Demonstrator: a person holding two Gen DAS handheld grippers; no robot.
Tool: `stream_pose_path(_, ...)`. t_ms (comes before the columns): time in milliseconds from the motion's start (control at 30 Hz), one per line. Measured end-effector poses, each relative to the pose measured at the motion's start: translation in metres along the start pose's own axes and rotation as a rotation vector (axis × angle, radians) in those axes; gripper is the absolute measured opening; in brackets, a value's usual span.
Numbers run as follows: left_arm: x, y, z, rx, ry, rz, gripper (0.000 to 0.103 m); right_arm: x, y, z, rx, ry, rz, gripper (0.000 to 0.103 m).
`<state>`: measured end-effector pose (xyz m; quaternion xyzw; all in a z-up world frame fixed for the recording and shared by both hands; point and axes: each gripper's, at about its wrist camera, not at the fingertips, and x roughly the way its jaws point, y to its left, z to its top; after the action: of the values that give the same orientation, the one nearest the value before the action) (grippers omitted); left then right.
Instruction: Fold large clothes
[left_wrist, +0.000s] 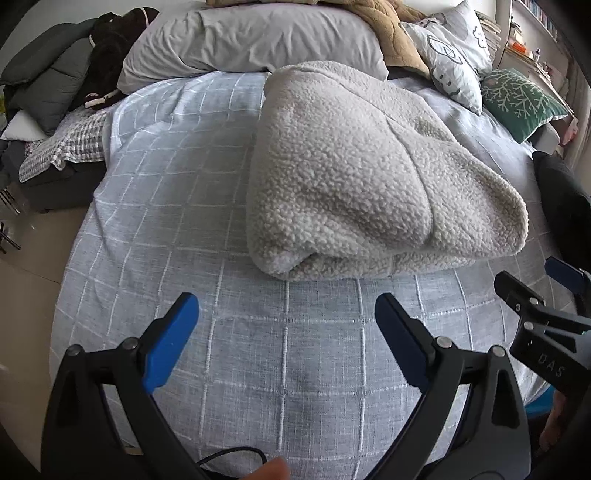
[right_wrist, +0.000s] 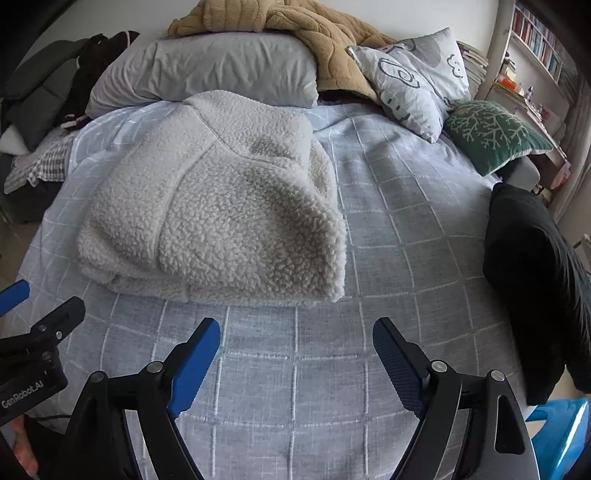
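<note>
A cream fleece garment lies folded into a thick bundle on the checked grey-blue bedspread. It also shows in the right wrist view, left of centre. My left gripper is open and empty, held just short of the bundle's near edge. My right gripper is open and empty, near the bundle's near right corner. The right gripper shows at the right edge of the left wrist view; the left gripper shows at the left edge of the right wrist view.
A grey pillow, a tan blanket, a patterned cushion and a green cushion line the bed's far side. A black garment lies at the right edge. Dark clothes pile up at the left.
</note>
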<state>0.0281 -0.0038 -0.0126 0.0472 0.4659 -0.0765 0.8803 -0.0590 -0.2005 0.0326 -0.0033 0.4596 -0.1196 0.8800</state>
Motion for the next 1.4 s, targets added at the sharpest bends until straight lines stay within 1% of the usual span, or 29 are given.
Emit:
stream_pose_path(133,0.0021,-0.0021,0.0007,0.012,0.004,-0.002,0.096,0.0032,-0.0008,0.0023,0.015,0.012,0.016,0.087)
stream_pose_path(1400,0.001,-0.006,-0.0004,0.019,0.006,-0.016,0.096,0.0053,-0.0013,0.0011,0.001,0.02,0.022,0.087)
